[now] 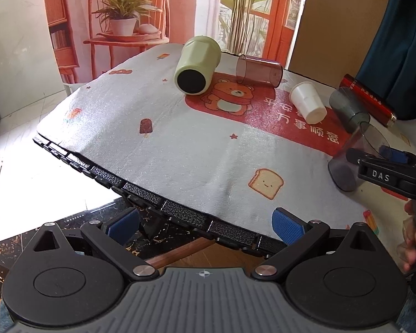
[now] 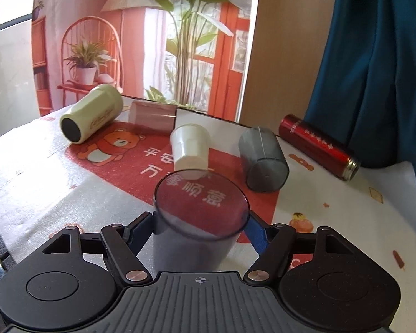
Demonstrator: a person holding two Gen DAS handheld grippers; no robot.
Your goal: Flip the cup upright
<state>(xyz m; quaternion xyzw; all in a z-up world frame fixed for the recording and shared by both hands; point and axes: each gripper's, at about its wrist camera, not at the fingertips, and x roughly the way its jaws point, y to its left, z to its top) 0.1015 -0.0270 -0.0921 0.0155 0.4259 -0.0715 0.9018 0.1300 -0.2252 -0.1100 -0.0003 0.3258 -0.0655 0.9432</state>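
Observation:
My right gripper is shut on a clear grey tumbler, its open rim facing the camera and tilted; it also shows in the left wrist view, held at the table's right side. My left gripper is open and empty at the table's near edge. On the table lie a green cup, a pinkish clear tumbler, a white cup, and a dark grey cup, all on their sides.
A red flask lies on its side at the back right. The table carries a printed mat with a bear picture. A blue curtain hangs at the right. The table edge runs just ahead of my left gripper.

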